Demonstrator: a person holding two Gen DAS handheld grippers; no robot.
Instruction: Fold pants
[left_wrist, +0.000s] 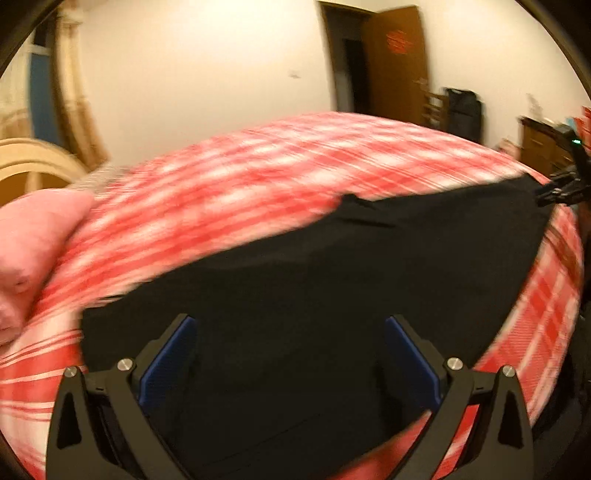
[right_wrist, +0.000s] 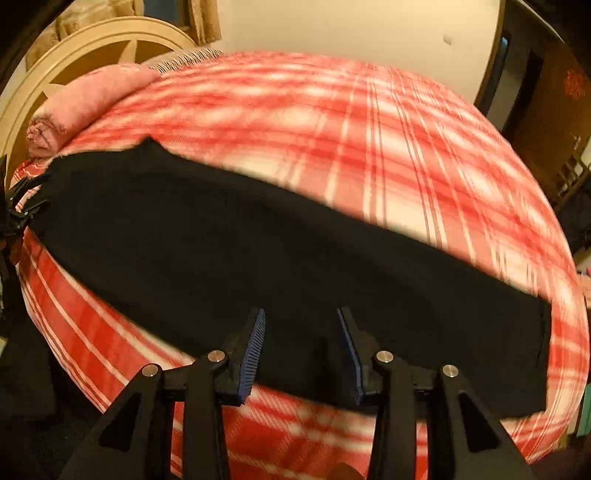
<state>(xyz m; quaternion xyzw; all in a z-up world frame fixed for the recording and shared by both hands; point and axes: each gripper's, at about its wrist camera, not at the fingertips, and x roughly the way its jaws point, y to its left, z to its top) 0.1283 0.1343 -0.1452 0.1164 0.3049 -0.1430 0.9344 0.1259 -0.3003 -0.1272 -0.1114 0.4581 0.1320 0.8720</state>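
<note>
Black pants (right_wrist: 229, 243) lie flat along the near edge of the red plaid bedspread (right_wrist: 369, 147), long axis running left-right across both grippers, one end toward each. Left gripper (left_wrist: 290, 354): jaws wide apart, nothing held, hovering over the fabric's near end. Right gripper (right_wrist: 301, 347): jaws partly apart, empty, just at the near hem. Both abt equally close; pants straight ahead of each. Pink pillow (right_wrist: 85, 103) sits at the headboard end, well apart.

One pair of black pants (left_wrist: 332, 277), one red plaid bed (left_wrist: 240, 177). One pink pillow (left_wrist: 33, 236), one headboard (right_wrist: 92, 40). Two grippers, two blue-padded fingers (left_wrist: 170, 358) each.
</note>
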